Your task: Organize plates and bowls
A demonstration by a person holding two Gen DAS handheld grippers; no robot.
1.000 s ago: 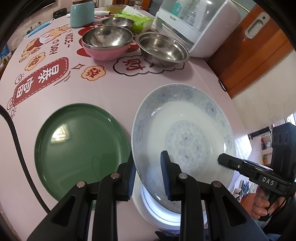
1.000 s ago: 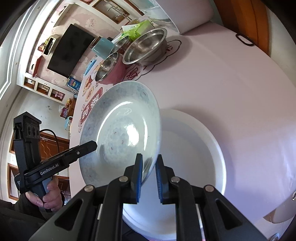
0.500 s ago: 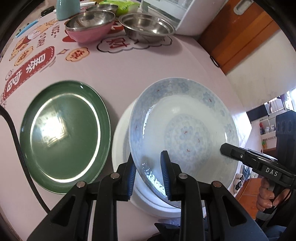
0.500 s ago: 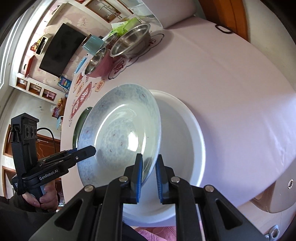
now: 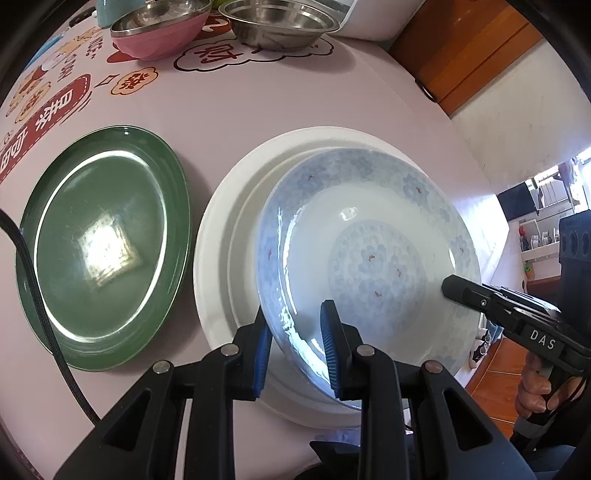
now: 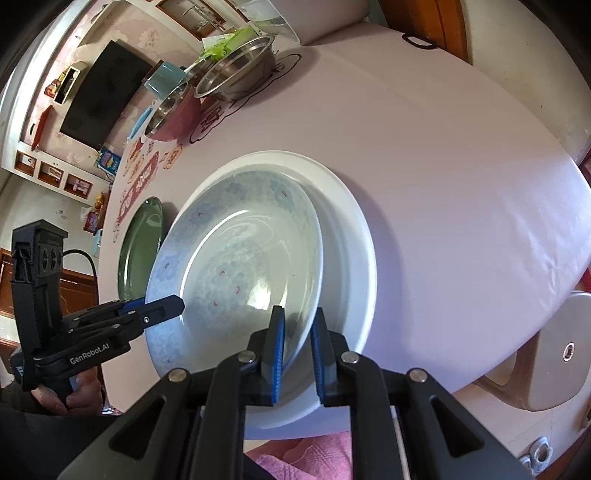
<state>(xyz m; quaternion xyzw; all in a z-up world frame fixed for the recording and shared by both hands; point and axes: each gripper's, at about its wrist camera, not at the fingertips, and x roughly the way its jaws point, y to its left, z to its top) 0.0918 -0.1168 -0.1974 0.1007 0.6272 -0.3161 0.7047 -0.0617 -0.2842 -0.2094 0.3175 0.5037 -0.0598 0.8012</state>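
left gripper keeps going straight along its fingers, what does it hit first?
Likely the large white plate just below: the left gripper, shut on the blue floral plate's rim, points steeply down at it. Depth is uncertain.

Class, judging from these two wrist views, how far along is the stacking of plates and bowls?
Done: nothing looks finished. In hand: both grippers, left and right, clamp the blue plate by its rim, tilted over the white plate. Left: setting it down, plus the green plate, pink bowl and steel bowl, all apart.

A home: television (image 6: 96, 96) on the wall, dining table (image 6: 424, 177).
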